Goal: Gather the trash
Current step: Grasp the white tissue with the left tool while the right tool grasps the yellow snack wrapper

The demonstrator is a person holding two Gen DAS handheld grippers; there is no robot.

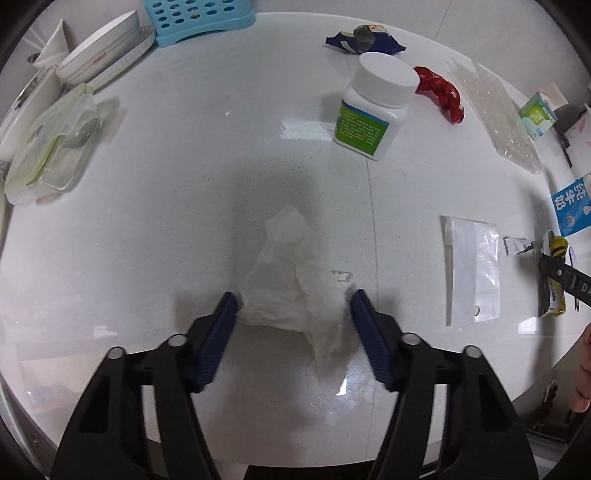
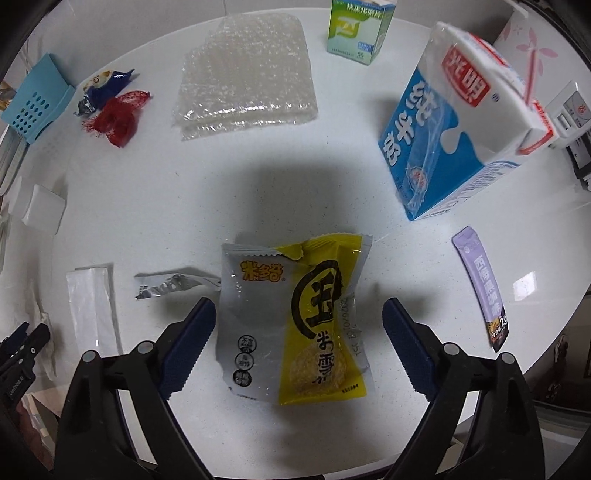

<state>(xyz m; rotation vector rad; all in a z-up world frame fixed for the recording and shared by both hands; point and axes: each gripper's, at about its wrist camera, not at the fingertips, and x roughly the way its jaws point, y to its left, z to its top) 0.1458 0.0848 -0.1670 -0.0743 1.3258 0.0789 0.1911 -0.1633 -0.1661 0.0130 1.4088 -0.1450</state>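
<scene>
In the left wrist view a crumpled white tissue [image 1: 291, 280] lies on the white round table [image 1: 184, 166]. My left gripper [image 1: 293, 301] is open, its blue pads on either side of the tissue's near end. In the right wrist view a yellow and silver snack wrapper [image 2: 295, 317] lies flat on the table. My right gripper [image 2: 299, 310] is open, its fingers straddling the wrapper, the left pad close to its edge. The wrapper and right gripper also show at the right edge of the left wrist view [image 1: 554, 280].
A white pill bottle [image 1: 373, 107], red wrapper [image 1: 441, 90], blue wrapper [image 1: 364, 38], bubble wrap [image 2: 245, 74], clear plastic sleeve [image 1: 472, 271], torn foil strip [image 2: 170, 284], milk carton [image 2: 454, 122], small green box [image 2: 356, 27], purple sachet [image 2: 484, 284]. Bowls, glass container [image 1: 51, 147], blue basket [image 1: 195, 18] at back left.
</scene>
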